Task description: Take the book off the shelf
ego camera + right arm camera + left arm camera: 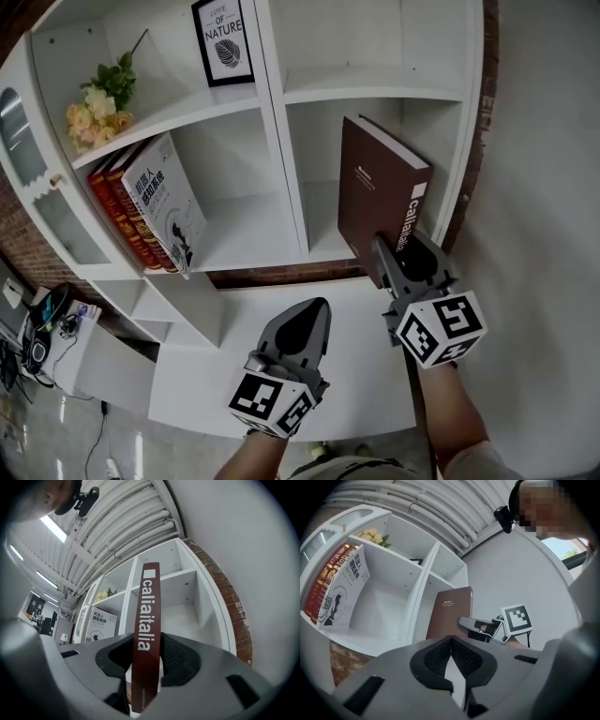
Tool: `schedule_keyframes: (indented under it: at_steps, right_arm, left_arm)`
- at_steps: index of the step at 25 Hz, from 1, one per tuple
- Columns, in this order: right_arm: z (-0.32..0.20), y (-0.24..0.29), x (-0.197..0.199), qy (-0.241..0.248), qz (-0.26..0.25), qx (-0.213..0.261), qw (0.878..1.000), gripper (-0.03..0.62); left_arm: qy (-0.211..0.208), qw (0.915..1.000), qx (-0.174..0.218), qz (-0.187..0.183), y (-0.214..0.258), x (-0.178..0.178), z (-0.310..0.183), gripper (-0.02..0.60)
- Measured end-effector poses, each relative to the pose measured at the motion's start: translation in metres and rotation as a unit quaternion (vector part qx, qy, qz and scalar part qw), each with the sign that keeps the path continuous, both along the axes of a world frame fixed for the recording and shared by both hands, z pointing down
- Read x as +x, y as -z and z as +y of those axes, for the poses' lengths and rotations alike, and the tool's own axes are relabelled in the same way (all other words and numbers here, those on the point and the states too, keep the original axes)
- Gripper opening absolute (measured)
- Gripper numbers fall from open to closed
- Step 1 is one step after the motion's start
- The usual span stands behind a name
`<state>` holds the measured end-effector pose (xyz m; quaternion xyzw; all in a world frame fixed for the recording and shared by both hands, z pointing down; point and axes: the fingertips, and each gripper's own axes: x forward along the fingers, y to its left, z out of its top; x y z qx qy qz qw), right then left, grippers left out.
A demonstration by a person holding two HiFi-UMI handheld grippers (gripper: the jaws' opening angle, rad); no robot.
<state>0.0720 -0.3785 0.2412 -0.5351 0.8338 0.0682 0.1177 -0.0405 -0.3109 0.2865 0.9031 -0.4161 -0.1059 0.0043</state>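
At the lower right compartment of the white shelf (pixel 281 141), head view, the right tool (pixel 403 251) clamps a brown book (pixel 375 187), spine reading "caliaitalia"; a framed "OF NATURE" print (pixel 223 42) stands higher up, red books (pixel 117 211) leftward. Left gripper view: the left tool (pixel 451 641) is closed, empty. Right gripper view: jaws pinch that spine.

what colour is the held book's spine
Book spine is dark brown, white lettering; best in right gripper view.

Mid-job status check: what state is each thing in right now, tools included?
Brown book: upright, spine clamped, at right compartment's front.
Right tool: shut on brown book.
Left tool: shut, empty.
White book: leaning on red books, left compartment.
Framed print: standing upright.
Flowers: lying on upper shelf.
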Motion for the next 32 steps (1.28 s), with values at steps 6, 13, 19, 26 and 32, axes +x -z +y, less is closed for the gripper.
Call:
schedule_keyframes:
  at_steps: [6, 13, 19, 26, 32]
  right_arm:
    - [0.029, -0.005, 0.012, 0.031, -0.004, 0.01, 0.999, 0.147]
    - [0.064, -0.01, 0.028, 0.052, -0.014, 0.012, 0.998, 0.147]
    - [0.09, -0.016, 0.036, 0.064, -0.017, 0.022, 0.998, 0.147]
    - [0.116, -0.025, 0.041, 0.078, -0.02, 0.017, 0.997, 0.147]
    - [0.134, -0.033, 0.04, 0.085, -0.016, 0.011, 0.996, 0.147]
  left_arm:
    - [0.012, 0.9999, 0.0, 0.003, -0.001, 0.015, 0.021, 0.014]
    - [0.019, 0.9998, 0.002, 0.003, 0.0, 0.033, 0.045, 0.014]
    - [0.023, 0.9997, 0.004, -0.004, -0.001, 0.044, 0.061, 0.014]
    - [0.03, 0.9995, 0.011, -0.008, 0.002, 0.055, 0.078, 0.014]
    - [0.036, 0.9992, 0.012, -0.013, 0.001, 0.057, 0.088, 0.014]
